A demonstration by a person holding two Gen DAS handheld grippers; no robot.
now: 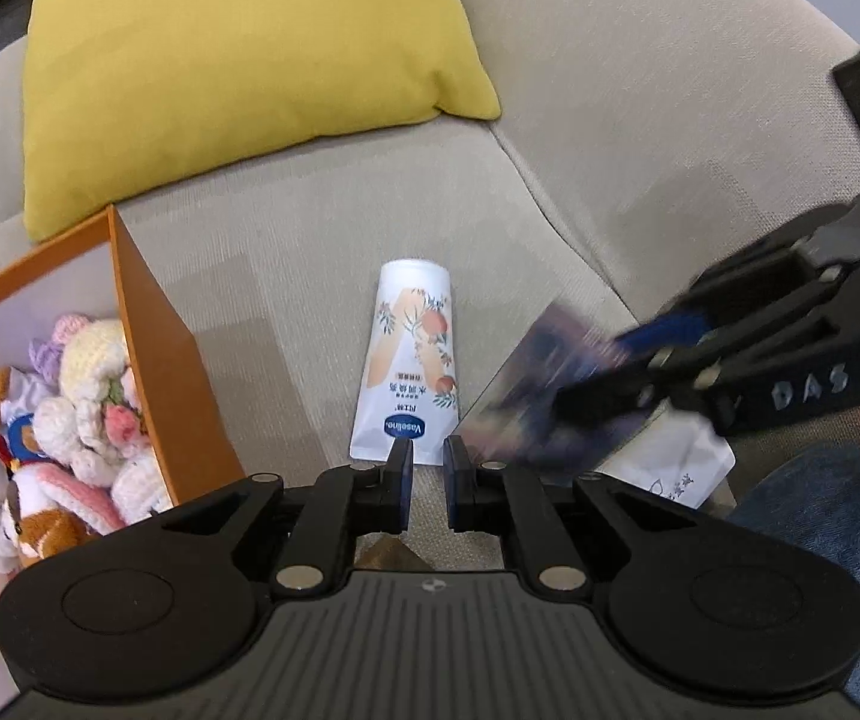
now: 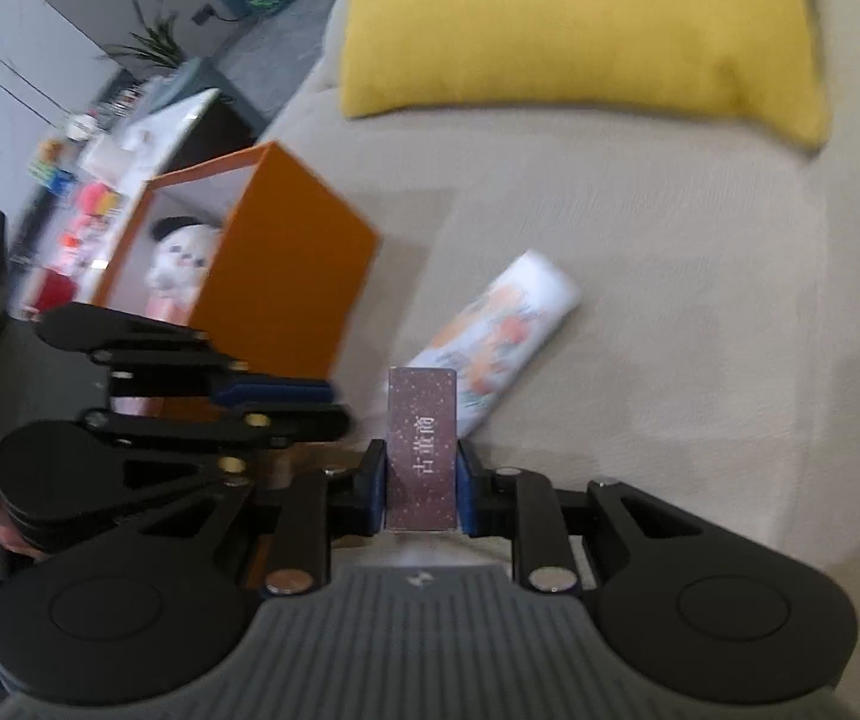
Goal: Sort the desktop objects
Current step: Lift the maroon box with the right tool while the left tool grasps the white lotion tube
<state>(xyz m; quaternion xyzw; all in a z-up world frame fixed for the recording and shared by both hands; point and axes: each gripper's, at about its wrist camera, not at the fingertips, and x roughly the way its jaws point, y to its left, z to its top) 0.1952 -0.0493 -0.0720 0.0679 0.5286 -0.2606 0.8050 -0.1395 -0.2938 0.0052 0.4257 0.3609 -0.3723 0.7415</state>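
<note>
1. Two cushions' worth of beige sofa [image 1: 640, 138] is your work surface, with a yellow pillow [image 1: 238, 60] leaning at the back; nothing there needs sorting.
2. The orange box [image 1: 160, 354] sits open at the left, already holding plush toys [image 1: 70, 414]. Judging by that, it is the likely bin, though a different spot for non-toys is possible.
3. Your right gripper [image 2: 421, 474] is clamped on a dark purple box [image 2: 422, 450], lifted and blurred with motion just right of the tube; this carry is the step in hand. Next, clear the orange wall before releasing.
4. The Vaseline tube [image 1: 409, 360] lies flat on the seat, cap away from you.
5. Your left gripper [image 1: 428, 459] hovers just before the tube's crimped end, jaws narrow and empty; widen them before closing.
6. A white sachet [image 1: 682, 468] lies partly hidden under the right gripper.
</note>
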